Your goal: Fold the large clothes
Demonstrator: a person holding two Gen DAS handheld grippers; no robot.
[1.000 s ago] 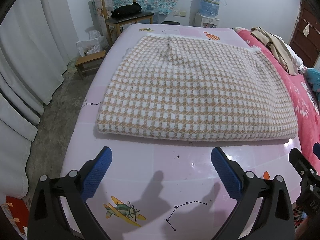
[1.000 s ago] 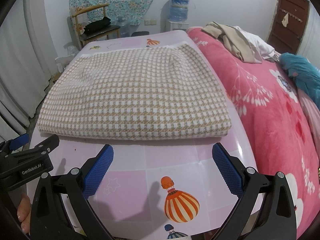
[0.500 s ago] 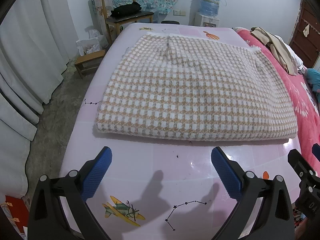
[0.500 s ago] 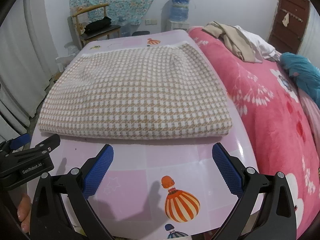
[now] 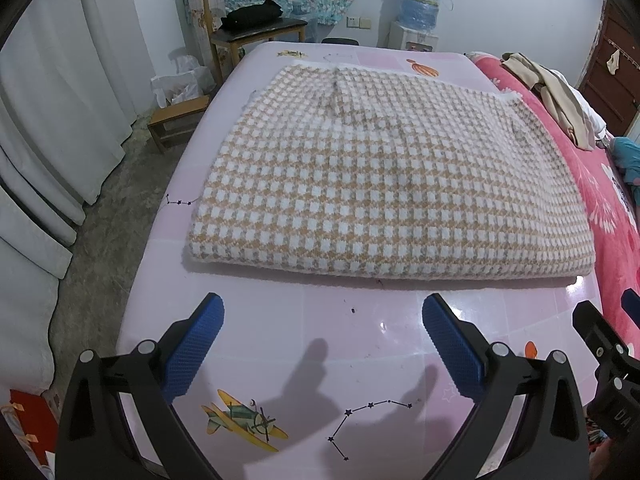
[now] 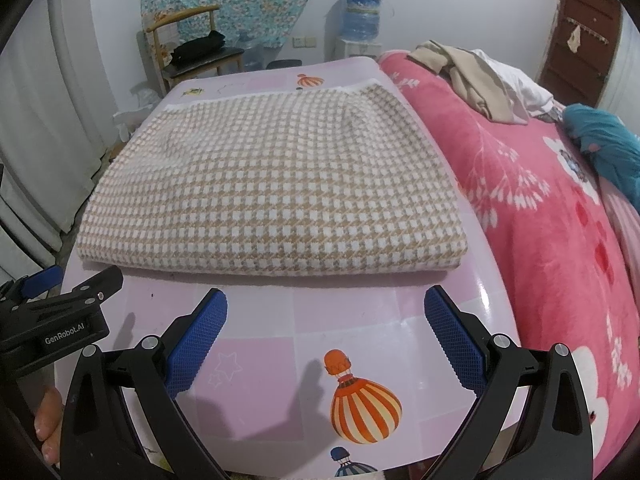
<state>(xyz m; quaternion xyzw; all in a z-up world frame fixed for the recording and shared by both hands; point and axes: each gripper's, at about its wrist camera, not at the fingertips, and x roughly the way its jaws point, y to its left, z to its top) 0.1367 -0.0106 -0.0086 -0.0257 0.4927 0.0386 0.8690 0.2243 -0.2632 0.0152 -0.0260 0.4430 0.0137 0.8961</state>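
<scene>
- The pink bed (image 6: 560, 240) ran along my right side, its blanket printed with white flowers, with a beige and white heap of clothes (image 6: 480, 80) near its far end.
- The pink table (image 5: 320, 340) lay in front of me, glossy, with cartoon stickers on its top.
- The checked garment (image 5: 392, 184), tan and white, lay folded into a broad flat slab on the far half of that table. Its thick folded edge faced me, and its right side reached close to the table's edge by the bed.
- A wooden chair (image 5: 256, 32) stood past the table's far left corner with a black bundle on its seat, and a water bottle (image 5: 420, 4) stood against the back wall.
- My left gripper (image 5: 322, 340) hovered low over the bare near strip of the table, pointed level at the garment's near edge but short of it, touching nothing. Its blue fingers (image 5: 196, 344) stood wide apart with nothing between them.
- My right gripper (image 6: 326, 336) sat beside it at the same height, likewise aimed at the folded edge and clear of it. Its fingers (image 6: 452, 336) were spread just as wide and empty.
- A striped balloon sticker (image 6: 364, 404) showed on the table between my right fingers, and a small aeroplane sticker (image 5: 244, 424) lay under my left ones.
</scene>
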